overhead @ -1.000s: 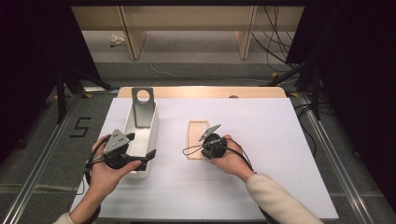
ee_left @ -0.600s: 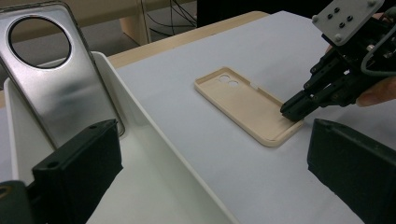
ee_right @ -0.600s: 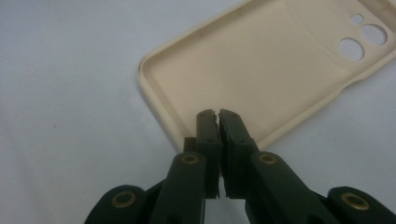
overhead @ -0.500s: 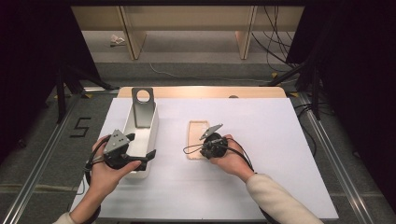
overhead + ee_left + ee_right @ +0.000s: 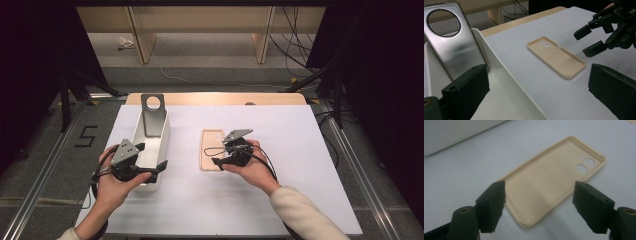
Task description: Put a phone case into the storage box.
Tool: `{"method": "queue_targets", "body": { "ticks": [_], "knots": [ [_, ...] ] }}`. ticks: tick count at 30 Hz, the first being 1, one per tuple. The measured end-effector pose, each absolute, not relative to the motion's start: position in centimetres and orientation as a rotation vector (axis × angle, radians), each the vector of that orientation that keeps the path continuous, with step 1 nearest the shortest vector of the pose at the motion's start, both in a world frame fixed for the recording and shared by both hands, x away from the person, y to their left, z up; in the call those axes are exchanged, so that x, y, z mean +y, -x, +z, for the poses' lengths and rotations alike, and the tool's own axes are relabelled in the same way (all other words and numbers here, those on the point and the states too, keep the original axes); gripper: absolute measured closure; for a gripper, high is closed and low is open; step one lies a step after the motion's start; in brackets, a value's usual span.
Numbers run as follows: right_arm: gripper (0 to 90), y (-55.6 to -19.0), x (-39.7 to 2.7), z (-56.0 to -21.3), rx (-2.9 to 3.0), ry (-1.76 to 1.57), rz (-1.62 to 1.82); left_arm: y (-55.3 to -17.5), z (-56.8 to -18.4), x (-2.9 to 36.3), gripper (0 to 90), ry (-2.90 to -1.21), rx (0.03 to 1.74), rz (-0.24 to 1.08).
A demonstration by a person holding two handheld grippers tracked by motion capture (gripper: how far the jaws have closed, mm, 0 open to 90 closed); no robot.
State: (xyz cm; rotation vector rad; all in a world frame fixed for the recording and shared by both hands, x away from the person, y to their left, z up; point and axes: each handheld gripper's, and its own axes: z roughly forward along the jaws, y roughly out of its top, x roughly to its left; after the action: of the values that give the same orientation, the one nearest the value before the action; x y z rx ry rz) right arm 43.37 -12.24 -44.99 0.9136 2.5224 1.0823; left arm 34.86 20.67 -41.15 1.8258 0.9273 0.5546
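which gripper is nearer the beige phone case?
Right. The right gripper hovers open over the near end of the beige phone case; the left gripper is off to its left, straddling the white bin's wall.

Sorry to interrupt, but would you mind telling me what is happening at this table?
A person works with a gripper in each hand. The right gripper has just been opening, and its jaws now stand apart at the near end of a beige plastic phone case lying hollow side up on the white table. The left gripper, open, straddles the wall of a white rectangular bin holding a silver phone case.

right gripper fingers just opened, left gripper spread
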Motion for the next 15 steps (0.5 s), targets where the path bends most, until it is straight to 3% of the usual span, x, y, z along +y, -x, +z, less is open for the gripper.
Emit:
{"method": "queue_targets", "body": {
  "ticks": [3,15],
  "knots": [
    [19.9,-43.3,-12.6,-44.7,2.497,-0.921,1.105,-34.9,-41.2,20.7,2.8,-1.827,0.926,0.555],
    [16.8,-43.1,-13.6,-44.3,2.422,-0.93,1.148,-34.8,-41.1,20.6,3.1,-1.826,0.922,0.554]
  ]
}}
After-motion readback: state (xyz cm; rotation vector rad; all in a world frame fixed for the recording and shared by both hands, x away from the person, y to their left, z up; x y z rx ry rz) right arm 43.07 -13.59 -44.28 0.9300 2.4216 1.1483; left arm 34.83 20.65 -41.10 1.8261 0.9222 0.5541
